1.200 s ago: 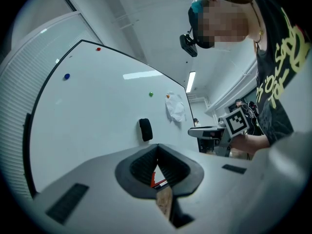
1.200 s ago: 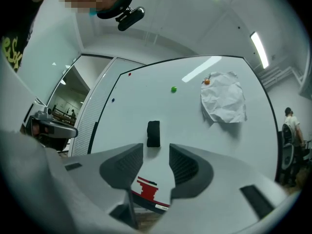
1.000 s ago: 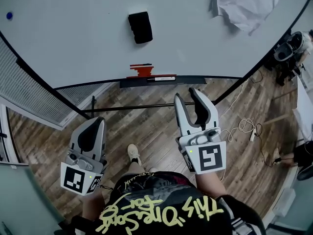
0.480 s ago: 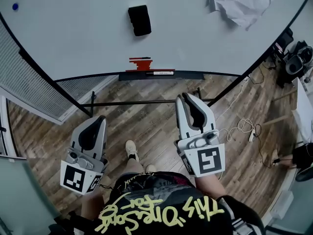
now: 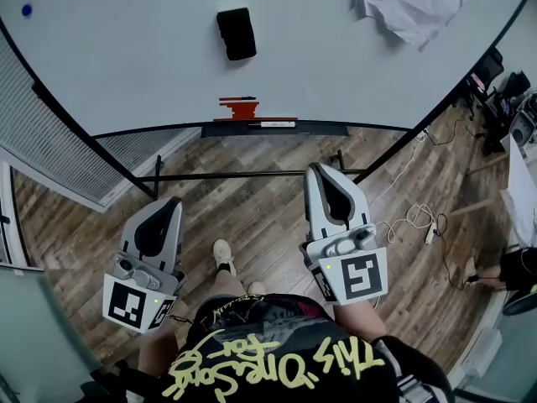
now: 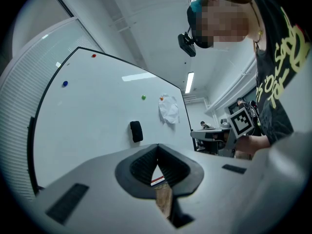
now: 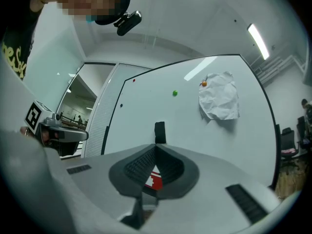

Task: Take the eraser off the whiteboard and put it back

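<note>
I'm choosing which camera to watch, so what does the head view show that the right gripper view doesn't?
Only the head view: the person's shoe and loose cables. Only the right gripper view: a green magnet and a ceiling light. Both: the whiteboard with the black eraser on it and the crumpled paper.

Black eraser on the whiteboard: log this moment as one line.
black rectangular eraser: on white whiteboard, untouched | right tongs: just closed, nothing between | left tongs: shut, empty
</note>
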Demonstrator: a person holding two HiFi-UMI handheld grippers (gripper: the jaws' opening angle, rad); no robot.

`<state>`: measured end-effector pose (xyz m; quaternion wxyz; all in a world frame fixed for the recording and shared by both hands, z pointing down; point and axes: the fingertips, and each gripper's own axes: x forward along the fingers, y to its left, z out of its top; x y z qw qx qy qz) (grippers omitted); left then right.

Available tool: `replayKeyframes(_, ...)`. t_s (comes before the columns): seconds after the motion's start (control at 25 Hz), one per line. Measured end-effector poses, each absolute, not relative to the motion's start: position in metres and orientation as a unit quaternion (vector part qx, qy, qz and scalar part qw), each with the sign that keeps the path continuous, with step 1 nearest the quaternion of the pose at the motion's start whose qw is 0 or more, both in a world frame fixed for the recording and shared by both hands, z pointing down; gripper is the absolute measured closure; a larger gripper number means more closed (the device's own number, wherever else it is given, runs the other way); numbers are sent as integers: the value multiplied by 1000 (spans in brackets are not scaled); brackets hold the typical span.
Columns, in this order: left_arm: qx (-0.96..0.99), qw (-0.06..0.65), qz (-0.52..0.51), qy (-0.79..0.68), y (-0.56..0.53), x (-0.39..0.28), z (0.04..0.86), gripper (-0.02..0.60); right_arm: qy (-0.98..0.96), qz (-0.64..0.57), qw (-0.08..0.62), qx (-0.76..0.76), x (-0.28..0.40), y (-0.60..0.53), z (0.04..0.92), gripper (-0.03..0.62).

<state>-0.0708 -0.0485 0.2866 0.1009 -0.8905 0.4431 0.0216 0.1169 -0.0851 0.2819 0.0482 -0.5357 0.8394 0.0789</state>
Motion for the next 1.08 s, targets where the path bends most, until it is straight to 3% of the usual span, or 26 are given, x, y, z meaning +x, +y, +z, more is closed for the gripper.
replayKeyframes(1.08,-889,105,22,446,-41,-70,285,574,840,80,46,-534,113,-78,283,586)
